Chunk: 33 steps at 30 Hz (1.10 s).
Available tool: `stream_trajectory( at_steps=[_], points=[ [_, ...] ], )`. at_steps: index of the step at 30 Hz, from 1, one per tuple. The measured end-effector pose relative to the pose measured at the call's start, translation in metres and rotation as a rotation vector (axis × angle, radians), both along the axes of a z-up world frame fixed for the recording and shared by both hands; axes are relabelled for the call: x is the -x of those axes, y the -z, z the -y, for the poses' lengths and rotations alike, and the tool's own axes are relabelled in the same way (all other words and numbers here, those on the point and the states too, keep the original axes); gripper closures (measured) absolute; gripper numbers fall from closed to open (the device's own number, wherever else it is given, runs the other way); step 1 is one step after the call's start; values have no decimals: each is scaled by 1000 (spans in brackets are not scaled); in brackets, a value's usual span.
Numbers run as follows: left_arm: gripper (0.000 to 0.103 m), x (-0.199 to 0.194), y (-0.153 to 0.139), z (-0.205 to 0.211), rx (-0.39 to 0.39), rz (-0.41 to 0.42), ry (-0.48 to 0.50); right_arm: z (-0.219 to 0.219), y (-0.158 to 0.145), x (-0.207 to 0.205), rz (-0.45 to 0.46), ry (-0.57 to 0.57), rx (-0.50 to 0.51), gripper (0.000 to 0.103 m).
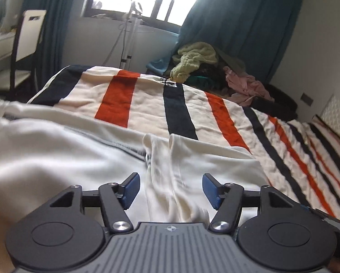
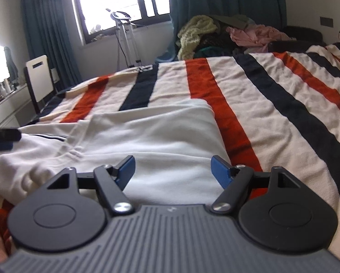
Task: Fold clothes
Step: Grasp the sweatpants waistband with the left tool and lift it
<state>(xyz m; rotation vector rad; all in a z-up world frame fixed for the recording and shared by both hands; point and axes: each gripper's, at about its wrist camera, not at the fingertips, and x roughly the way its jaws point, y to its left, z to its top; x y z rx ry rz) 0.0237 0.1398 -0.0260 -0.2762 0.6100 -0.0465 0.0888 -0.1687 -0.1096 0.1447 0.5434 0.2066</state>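
A white garment (image 1: 67,150) lies spread on a bed with a cream, orange and navy striped blanket (image 1: 183,104). In the left wrist view my left gripper (image 1: 171,190) is open, its blue pads on either side of a raised fold of the white cloth (image 1: 170,182). In the right wrist view the same white garment (image 2: 161,136) lies flat, and my right gripper (image 2: 172,171) is open and empty just above its near edge. The left gripper's tip (image 2: 1,136) shows at the far left of that view.
A heap of clothes (image 1: 215,70) is piled at the far side of the bed, also in the right wrist view (image 2: 227,34). A chair (image 1: 26,45) and desk stand at the left. A window, teal curtains (image 1: 249,22) and a metal stand (image 2: 126,41) are beyond the bed.
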Motion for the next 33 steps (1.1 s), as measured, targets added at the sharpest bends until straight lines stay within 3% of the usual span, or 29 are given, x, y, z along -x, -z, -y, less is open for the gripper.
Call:
stream_trajectory(
  at_steps=[2,7,12,15,22,26,29,33],
  points=[
    [28,14,-2,2,-13,11,-12,0,-2,3,7,-3,3,27],
    [19,42,-1,24,-162,21,-34,4,-4,5,10,9,-14,27],
    [6,47,3,27,-184,-2,-53,6,-5,5,6,10,-28,27],
    [5,42,5,18,-155,-23,-86,6,-5,5,8,6,-34,27],
    [5,35,3,-37,44,-91,-284,8,-5,4,2,6,-50,27],
    [5,36,12,-101,310,-190,-487,10,-5,1,-8,6,-68,27],
    [10,38,29,-143,460,-267,-620,11,-5,1,-13,2,-89,27],
    [13,28,46,-169,488,-325,-657,13,-3,0,-31,-6,-115,27]
  ],
)
